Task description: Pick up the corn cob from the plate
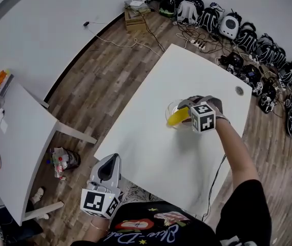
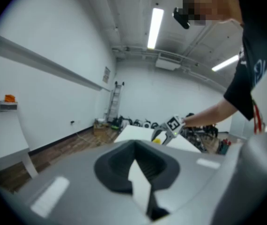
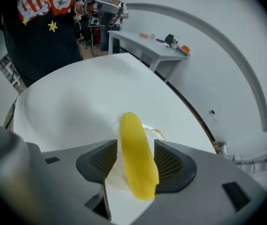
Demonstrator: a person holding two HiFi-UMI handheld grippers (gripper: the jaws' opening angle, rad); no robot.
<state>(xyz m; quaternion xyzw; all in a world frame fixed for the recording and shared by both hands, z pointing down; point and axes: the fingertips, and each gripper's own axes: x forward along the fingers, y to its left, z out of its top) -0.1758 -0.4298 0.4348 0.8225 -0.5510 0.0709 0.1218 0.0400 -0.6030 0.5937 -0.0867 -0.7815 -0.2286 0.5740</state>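
Observation:
A yellow corn cob (image 1: 176,118) lies on a clear glass plate (image 1: 169,108) in the far half of the white table (image 1: 146,147). My right gripper (image 1: 185,113) points steeply down over it. In the right gripper view the corn cob (image 3: 136,158) lies lengthwise between the two dark pads (image 3: 106,158), which stand apart on either side of it, and the plate (image 3: 156,134) shows beneath. My left gripper (image 1: 110,162) hangs off the table's near corner, its jaws together and empty. From the left gripper (image 2: 134,162) view, the right gripper (image 2: 168,131) is small in the distance.
A second white table (image 1: 18,137) with small items stands at the left. A plastic bag (image 1: 64,160) lies on the wooden floor between the tables. Backpacks (image 1: 238,29) and cables line the far wall, next to a cardboard box (image 1: 134,18).

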